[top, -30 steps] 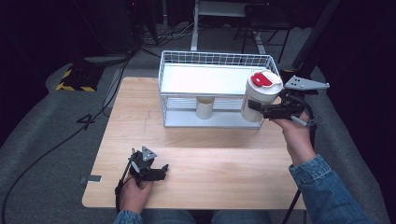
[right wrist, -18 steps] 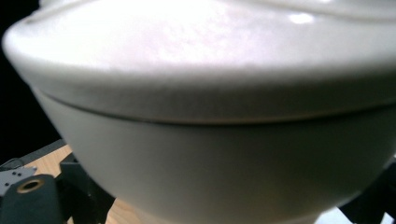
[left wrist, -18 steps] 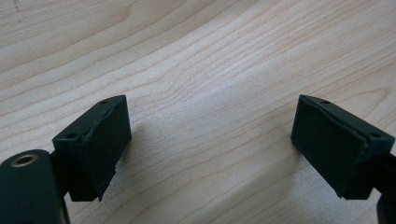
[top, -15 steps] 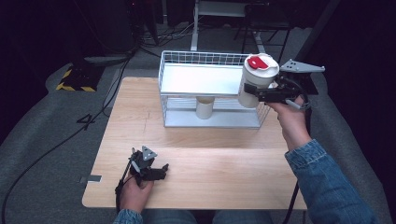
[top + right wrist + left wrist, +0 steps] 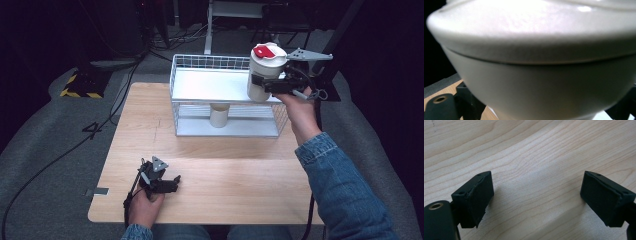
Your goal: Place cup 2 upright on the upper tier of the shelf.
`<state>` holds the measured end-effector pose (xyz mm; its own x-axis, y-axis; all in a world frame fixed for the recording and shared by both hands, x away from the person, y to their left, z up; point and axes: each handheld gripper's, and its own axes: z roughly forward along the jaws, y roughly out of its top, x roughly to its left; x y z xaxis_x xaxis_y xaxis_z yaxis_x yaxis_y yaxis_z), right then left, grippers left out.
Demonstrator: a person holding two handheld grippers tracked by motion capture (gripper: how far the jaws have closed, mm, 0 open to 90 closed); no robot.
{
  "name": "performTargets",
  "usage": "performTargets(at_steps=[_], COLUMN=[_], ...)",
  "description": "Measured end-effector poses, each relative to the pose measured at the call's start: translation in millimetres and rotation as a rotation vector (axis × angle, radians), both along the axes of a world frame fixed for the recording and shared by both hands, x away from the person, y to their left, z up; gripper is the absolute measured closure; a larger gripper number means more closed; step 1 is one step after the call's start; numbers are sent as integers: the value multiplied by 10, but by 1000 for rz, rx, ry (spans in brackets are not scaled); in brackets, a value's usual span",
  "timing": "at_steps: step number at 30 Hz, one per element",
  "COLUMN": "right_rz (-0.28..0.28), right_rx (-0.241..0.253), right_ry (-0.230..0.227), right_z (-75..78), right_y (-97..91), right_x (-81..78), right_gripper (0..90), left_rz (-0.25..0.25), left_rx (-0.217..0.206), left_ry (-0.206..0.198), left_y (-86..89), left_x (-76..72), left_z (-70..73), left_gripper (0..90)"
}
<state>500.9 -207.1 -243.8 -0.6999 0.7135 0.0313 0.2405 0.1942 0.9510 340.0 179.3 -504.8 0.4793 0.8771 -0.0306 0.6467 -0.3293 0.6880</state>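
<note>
Cup: a cream cup [image 5: 264,75] with a white lid [image 5: 269,54] carrying a red tab [image 5: 263,50] was held upright above the right end of the rack's upper shelf, its base over the shelf's right edge.
Right tool: the right tool [image 5: 260,83] pinched the cup's side, jaws pressed on either flank; in the right gripper view the cup [image 5: 536,75] stood so close that its surface blurred and the jaw tips were cut off at the lower corners.
Left tool: the left tool [image 5: 172,183] rested low on the near-left part of the bench, well apart from the rack; its jaws had just been opening and stood spread with nothing between them, bare wood showing between the black pads [image 5: 477,197].
Rack: a white wire rack [image 5: 200,62] with two tiers stood at the far side of the bench; the wire rim bordered the cup's path on the right.
Lower tier: a second pale cup [image 5: 219,115] stood under the upper shelf, its top hidden by that shelf.
Bench: light wood [image 5: 235,170], visibly grained.
Surroundings: dark floor with cables and a yellow-black striped block [image 5: 80,86] at far left.
</note>
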Motion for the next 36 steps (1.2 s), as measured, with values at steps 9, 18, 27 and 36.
performTargets(at_steps=[9, 18, 27, 36], right_rz=[-36, -71, -81, -84], right_rx=[20, 1, 0, 15], right_ry=[3, -5, 1, 17], right_z=[4, -25, -85, -171], right_y=[141, 327, 469, 549], right_x=[187, 331, 442, 505], right_gripper=[115, 116, 116, 116], left_rz=[0, 0, -1, 0], left_rx=[6, 3, 2, 2], left_ry=[0, 0, 1, 1], left_y=[0, -1, 0, 0], left_x=[5, 6, 9, 9], left_z=[2, 1, 1, -1], left_gripper=[117, 117, 117, 116])
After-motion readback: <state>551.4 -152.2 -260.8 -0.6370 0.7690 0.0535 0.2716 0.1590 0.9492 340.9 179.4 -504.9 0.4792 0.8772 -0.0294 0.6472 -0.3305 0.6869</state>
